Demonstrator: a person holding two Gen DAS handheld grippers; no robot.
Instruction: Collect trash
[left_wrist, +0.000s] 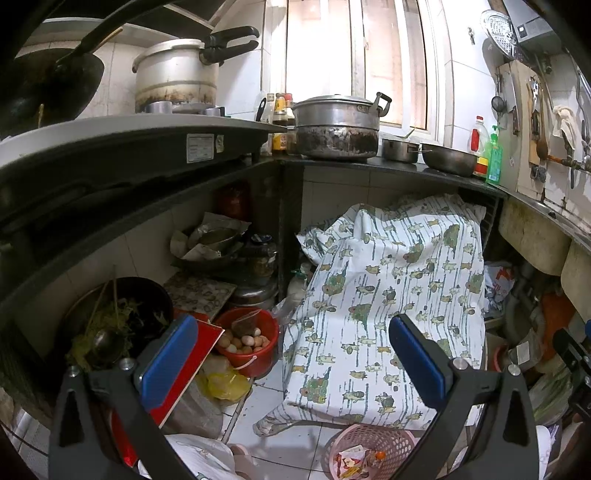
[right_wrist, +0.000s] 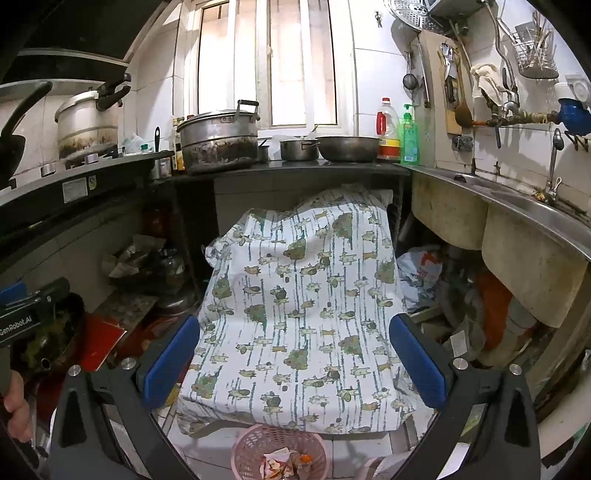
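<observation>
2 empty grippers held wide apart over a pink trash basket in a cluttered kitchen.

From the left: a dark bowl of vegetable scraps (left_wrist: 118, 325) sits under the stove counter, beside it a red bucket of eggs (left_wrist: 248, 341) with a yellow plastic bag (left_wrist: 226, 384) on the floor tiles just in front. The left gripper (left_wrist: 293, 360) is released, its 2 blue pads spread with nothing between them. Ahead of both grippers a patterned cloth (right_wrist: 303, 306) drapes over a bulky object under the counter. At its foot stands the pink trash basket (right_wrist: 280, 448), with crumpled wrappers (right_wrist: 286, 464) lying inside it, low between the fingers of the right gripper (right_wrist: 294, 360), which is likewise released and empty. Farther right, the underside of a double sink (right_wrist: 532, 273) hangs over a white plastic bag (right_wrist: 421, 273) and pipework.
</observation>
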